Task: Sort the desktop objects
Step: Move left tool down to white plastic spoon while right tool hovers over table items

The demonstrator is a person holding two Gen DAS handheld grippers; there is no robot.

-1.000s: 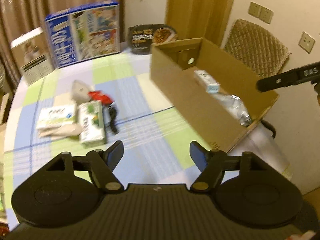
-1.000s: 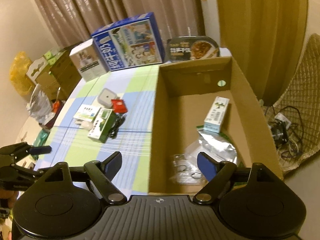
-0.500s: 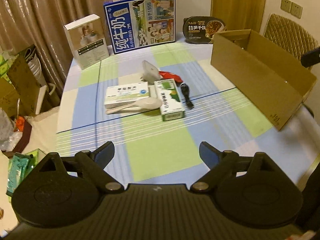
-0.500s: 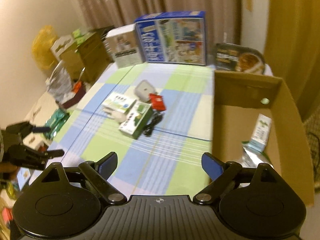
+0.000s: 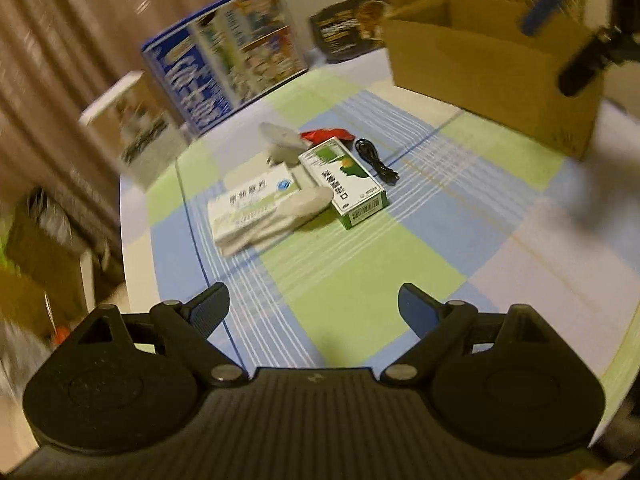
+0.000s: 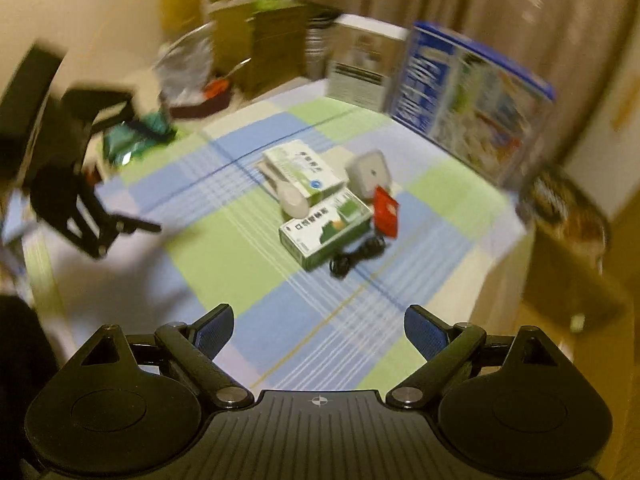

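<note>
On the checked tabletop [image 5: 340,280], green box [image 5: 343,181] ahead of left claw [image 5: 313,309] (spread apart, empty), long axis pointing away. Right claw [image 6: 319,329] also spread, similarly near.

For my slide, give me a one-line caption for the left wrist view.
Open left gripper faces a cluster: green box, white box, black cable, cardboard box beyond.

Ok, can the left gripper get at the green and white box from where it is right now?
Probably yes. The left gripper is open and empty, with bare tablecloth ahead. The green and white box lies flat; the white spoon crowds one side, the black cable the other.
</note>
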